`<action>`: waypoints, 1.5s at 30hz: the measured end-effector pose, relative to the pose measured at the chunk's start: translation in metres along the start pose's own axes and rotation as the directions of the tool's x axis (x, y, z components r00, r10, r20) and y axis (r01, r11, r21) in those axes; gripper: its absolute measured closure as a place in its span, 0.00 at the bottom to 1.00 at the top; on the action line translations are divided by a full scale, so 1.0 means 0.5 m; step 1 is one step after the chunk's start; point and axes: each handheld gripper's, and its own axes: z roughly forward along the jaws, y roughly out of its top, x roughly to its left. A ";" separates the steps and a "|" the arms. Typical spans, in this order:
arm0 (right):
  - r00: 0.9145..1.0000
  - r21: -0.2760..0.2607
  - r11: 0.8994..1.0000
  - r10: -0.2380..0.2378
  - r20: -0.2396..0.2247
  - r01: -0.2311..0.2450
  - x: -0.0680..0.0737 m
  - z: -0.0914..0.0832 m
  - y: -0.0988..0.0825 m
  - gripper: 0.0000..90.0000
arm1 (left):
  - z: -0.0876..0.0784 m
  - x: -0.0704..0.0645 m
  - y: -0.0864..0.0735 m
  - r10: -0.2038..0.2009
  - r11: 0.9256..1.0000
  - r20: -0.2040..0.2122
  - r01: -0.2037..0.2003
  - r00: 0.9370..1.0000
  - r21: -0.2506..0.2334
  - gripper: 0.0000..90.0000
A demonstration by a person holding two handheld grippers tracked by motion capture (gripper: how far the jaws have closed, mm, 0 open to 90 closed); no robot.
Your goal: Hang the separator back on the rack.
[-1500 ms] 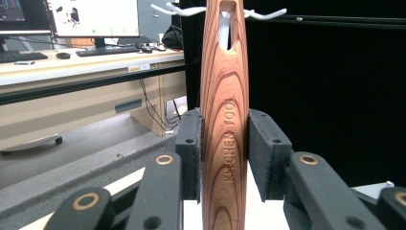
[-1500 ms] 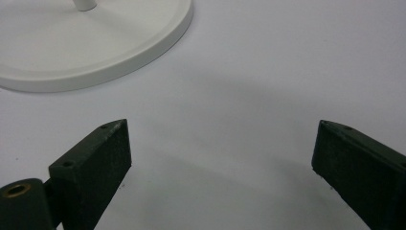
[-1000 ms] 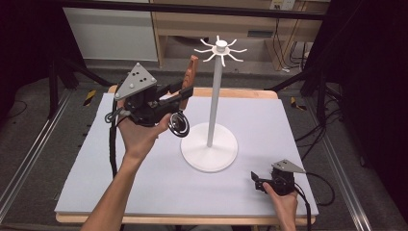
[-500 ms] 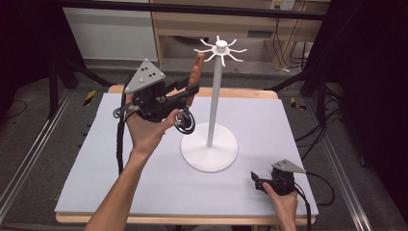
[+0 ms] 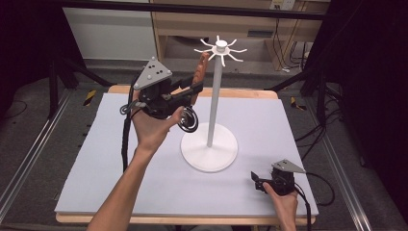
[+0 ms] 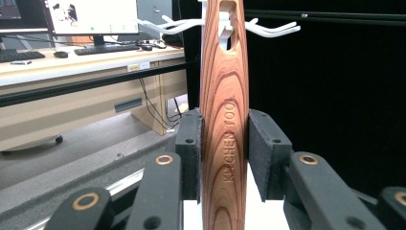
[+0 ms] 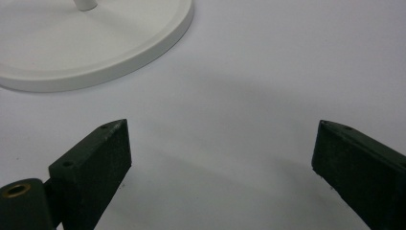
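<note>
Since a second ago the wooden utensil [image 5: 199, 77] has been raised by the left gripper [image 5: 185, 91] toward the white hook stand [image 5: 219, 103].

In the left gripper view, its handle [image 6: 224, 143] is clamped upright, hanging hole at a hook [image 6: 268, 31].

The right gripper [image 7: 220, 167] is held wide, empty, low over the table [image 7: 268, 72].

One white hook stand [image 5: 210, 153], one wooden-handled utensil [image 5: 199, 77], apparently a whisk, two grippers

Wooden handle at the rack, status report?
Left claw shut on wooden handle, hanging hole at white rack hook. Right claw open, low over mat. Nothing in the way.
</note>
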 end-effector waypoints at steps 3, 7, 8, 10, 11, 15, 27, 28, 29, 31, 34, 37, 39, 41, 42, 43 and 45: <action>1.000 -0.002 1.000 -0.002 0.004 0.002 0.000 0.000 0.000 0.07 | 0.005 0.001 -0.002 -0.005 1.000 0.000 0.005 1.000 0.000 0.75; 1.000 -0.001 1.000 0.000 0.001 0.000 0.000 0.000 0.000 0.07 | 0.012 0.001 -0.005 -0.005 1.000 0.000 0.005 1.000 0.003 0.75; 1.000 -0.002 1.000 -0.003 0.004 0.003 0.000 0.000 0.000 0.07 | 0.014 0.001 -0.006 -0.008 1.000 0.000 0.008 1.000 0.004 0.75; 1.000 -0.001 1.000 0.000 0.001 0.000 0.000 0.000 0.000 0.07 | 0.017 0.001 -0.007 -0.010 1.000 0.002 0.010 1.000 0.004 0.75; 1.000 -0.002 1.000 -0.004 0.004 0.004 0.000 0.001 0.000 0.07 | 0.018 0.002 -0.008 -0.009 1.000 0.002 0.009 1.000 0.005 0.75; 1.000 -0.001 1.000 -0.001 0.000 0.001 0.000 0.000 0.000 0.07 | 0.021 0.001 -0.012 -0.012 1.000 0.000 0.012 1.000 0.006 0.75; 1.000 0.001 1.000 -0.004 0.003 0.004 0.000 0.000 0.000 0.07 | 0.027 0.003 -0.022 -0.009 1.000 -0.002 0.009 1.000 0.004 0.75; 1.000 0.001 1.000 -0.005 0.003 0.005 0.000 0.000 0.000 0.07 | 0.028 0.002 -0.022 -0.006 1.000 -0.006 0.006 1.000 0.003 0.75; 1.000 0.004 1.000 -0.002 0.000 0.002 0.000 0.000 0.000 0.08 | 0.029 0.001 -0.022 -0.003 1.000 -0.008 0.003 1.000 0.003 0.75; 1.000 0.006 1.000 0.002 -0.001 -0.002 0.001 0.000 0.000 0.07 | 0.031 0.001 -0.023 0.000 1.000 -0.010 0.000 1.000 0.004 0.75; 1.000 0.004 1.000 -0.002 0.000 0.002 0.000 0.000 0.000 0.08 | 0.033 0.002 -0.024 -0.006 1.000 -0.010 0.006 1.000 0.000 0.74; 1.000 0.006 1.000 0.001 -0.002 -0.001 0.001 0.000 0.000 0.08 | 0.035 0.002 -0.024 -0.001 1.000 -0.016 0.000 1.000 -0.002 0.74; 1.000 0.006 1.000 0.002 -0.001 -0.002 0.001 0.000 0.000 0.07 | 0.036 0.002 -0.024 0.001 1.000 -0.019 -0.001 1.000 -0.001 0.74; 1.000 0.006 1.000 0.003 -0.002 -0.003 0.001 0.001 0.000 0.07 | 0.037 0.002 -0.025 0.000 1.000 -0.020 0.000 1.000 0.000 0.73; 1.000 0.007 1.000 0.003 -0.003 -0.003 0.001 0.001 0.000 0.08 | 0.037 0.003 -0.026 0.003 1.000 -0.028 -0.002 1.000 0.006 0.72; 1.000 0.007 1.000 0.003 -0.002 -0.003 0.001 0.001 0.000 0.07 | 0.037 0.003 -0.026 0.003 1.000 -0.028 -0.002 1.000 0.006 0.72; 1.000 0.006 1.000 0.003 -0.003 -0.003 0.001 0.001 0.000 0.07 | 0.038 0.003 -0.028 0.005 1.000 -0.039 -0.005 0.999 0.013 0.71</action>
